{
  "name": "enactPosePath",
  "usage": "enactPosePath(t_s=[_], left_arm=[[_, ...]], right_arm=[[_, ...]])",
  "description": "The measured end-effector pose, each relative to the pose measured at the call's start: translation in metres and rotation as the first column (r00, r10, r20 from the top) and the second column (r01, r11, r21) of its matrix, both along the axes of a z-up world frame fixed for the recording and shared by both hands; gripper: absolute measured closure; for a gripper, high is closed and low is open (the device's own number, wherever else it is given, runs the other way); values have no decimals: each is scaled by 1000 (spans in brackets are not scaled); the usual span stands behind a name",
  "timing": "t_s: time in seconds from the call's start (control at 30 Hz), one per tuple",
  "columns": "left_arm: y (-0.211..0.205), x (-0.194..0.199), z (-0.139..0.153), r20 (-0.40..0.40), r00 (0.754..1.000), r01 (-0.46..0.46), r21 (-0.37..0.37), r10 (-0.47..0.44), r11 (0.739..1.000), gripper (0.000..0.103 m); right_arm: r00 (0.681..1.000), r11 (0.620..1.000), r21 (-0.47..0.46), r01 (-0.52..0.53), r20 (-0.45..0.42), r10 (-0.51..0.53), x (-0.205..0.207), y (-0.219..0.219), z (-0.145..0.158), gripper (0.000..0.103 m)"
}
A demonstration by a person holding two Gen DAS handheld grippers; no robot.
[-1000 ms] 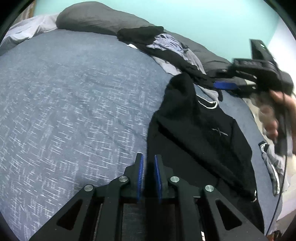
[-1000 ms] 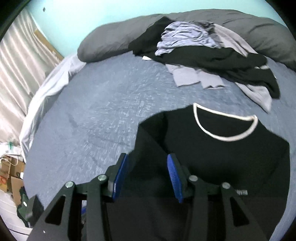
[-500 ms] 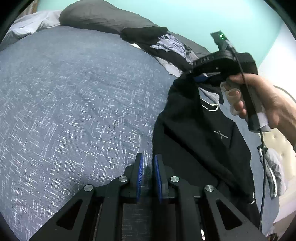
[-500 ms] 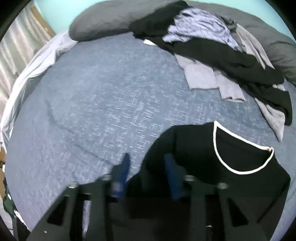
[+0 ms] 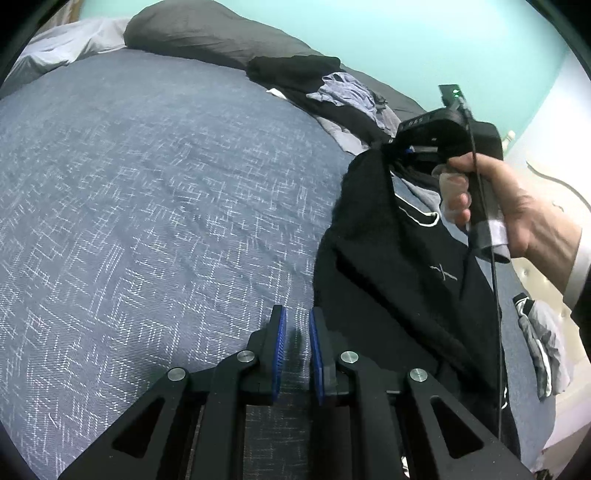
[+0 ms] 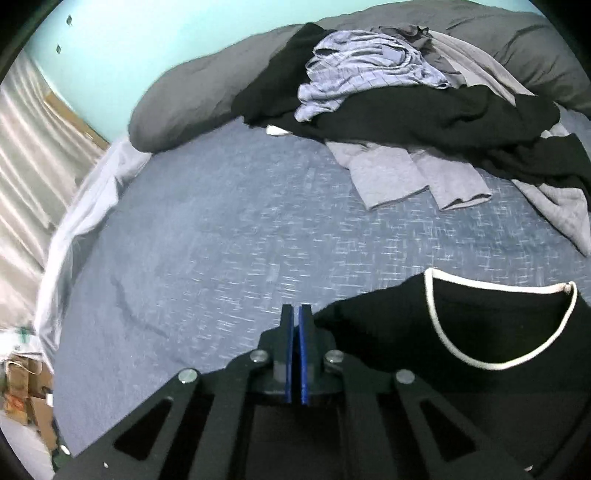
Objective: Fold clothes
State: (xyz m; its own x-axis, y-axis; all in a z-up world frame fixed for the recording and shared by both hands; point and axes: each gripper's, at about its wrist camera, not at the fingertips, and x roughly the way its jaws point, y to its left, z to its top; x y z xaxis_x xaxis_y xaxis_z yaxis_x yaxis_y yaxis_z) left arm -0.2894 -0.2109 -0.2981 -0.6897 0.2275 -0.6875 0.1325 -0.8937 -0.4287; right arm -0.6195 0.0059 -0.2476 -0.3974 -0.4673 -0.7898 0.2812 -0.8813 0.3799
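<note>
Black knit T-shirt with thin white neck trim and a small white chest mark (image 5: 413, 266) lies on the bed, on a blue-grey bedspread with a white woven crosshatch texture (image 5: 147, 192), partly folded, with one shoulder pulled up into a peak. Right gripper (image 6: 295, 314), black plastic linkage with blue ribbed pads, has just been closing; its jaws are now pressed together, and in the left wrist view the shirt's lifted shoulder fabric bunches right at its tip, so it is pinching the shirt edge there. A person's hand (image 5: 495, 206) with a white cuff wraps the right gripper's handle, a thin black cable hanging from it. Left gripper (image 5: 295, 325), same black frame and blue pads, sits over the bedspread just beside the shirt's lower left edge, jaws nearly together with a narrow gap, only the bedspread showing through the gap. Far side of bed: rumpled pile of black, lilac checked and grey soft clothes (image 6: 406, 96) against a long dark grey pillow (image 6: 207, 99). Pale teal smooth wall (image 5: 406, 33) behind. Crumpled grey-white garment (image 5: 543, 354) at the bed's right edge.
</note>
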Motion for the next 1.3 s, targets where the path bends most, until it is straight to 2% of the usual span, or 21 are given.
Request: enactPosePath(t_s=[0.07,0.13,0.17,0.2,0.23,0.27,0.3,0.4,0.47,0.53,0.63,0.73,0.77,0.87,0.93,1.17,1.27,1.3], left_arm=[[0,0,-1,2,1000,1,0,-1,1000,89],[0,0,-1,2,1000,3,0,-3,1000,89],[0,0,-1,1,1000,4,2,-4,1000,89],[-1,0,-1,1,1000,3,3,-3,1000,89],[-1,0,-1,1,1000,2,7,-2,1000,89],[-2,0,-1,1,1000,1,8,-1,1000,89],[-2,0,-1,1,1000,1,8,-1,1000,89],[-2,0,-1,1,1000,2,5,-2,1000,89],[-1,0,-1,2,1000,3,1,-3,1000,89],[-1,0,-1,3,1000,4,0,-4,1000,89],[-2,-1,-1,4,1000,5,0,-5,1000,89],[-2,-1,-1,5,1000,5,-1,-5,1000,89],[-3,-1,-1,5,1000,4,0,-4,1000,89],[-3,1,-2,5,1000,-1,-1,1,1000,89],[-4,1,-2,5,1000,-3,-2,3,1000,89],[-8,0,-4,9,1000,-5,-13,5,1000,89],[-9,0,-4,9,1000,-6,-11,7,1000,89],[-10,0,-5,10,1000,-7,-10,7,1000,89]], right_arm=[[1000,1000,22,-6,13,5,-1,-4,-5,101],[1000,1000,-13,12,20,-11,-1,-2,-4,99],[1000,1000,1,19,8,-19,0,-1,-1,96],[1000,1000,11,22,0,-22,0,-1,3,86],[1000,1000,7,10,-2,-10,-1,-3,6,67],[1000,1000,10,-1,-4,1,-1,-4,10,61],[1000,1000,27,-16,-12,16,-1,-8,13,59],[994,980,171,-105,-8,108,1,-32,13,59],[993,968,220,-121,27,118,0,-38,3,65],[992,960,251,-124,60,113,-2,-41,-6,84],[989,950,287,-126,105,100,-3,-42,-20,93],[990,971,220,-94,123,68,-4,-31,-25,97],[991,983,164,-82,120,63,-4,-27,-24,97],[995,998,7,-63,77,63,-4,-22,-14,98],[996,997,-34,-74,41,75,-5,-25,-10,98],[997,998,20,-60,54,59,-15,-37,-29,98],[999,999,53,-3,47,1,-22,-30,-36,98],[999,999,38,13,31,-14,-22,-26,-32,97]])
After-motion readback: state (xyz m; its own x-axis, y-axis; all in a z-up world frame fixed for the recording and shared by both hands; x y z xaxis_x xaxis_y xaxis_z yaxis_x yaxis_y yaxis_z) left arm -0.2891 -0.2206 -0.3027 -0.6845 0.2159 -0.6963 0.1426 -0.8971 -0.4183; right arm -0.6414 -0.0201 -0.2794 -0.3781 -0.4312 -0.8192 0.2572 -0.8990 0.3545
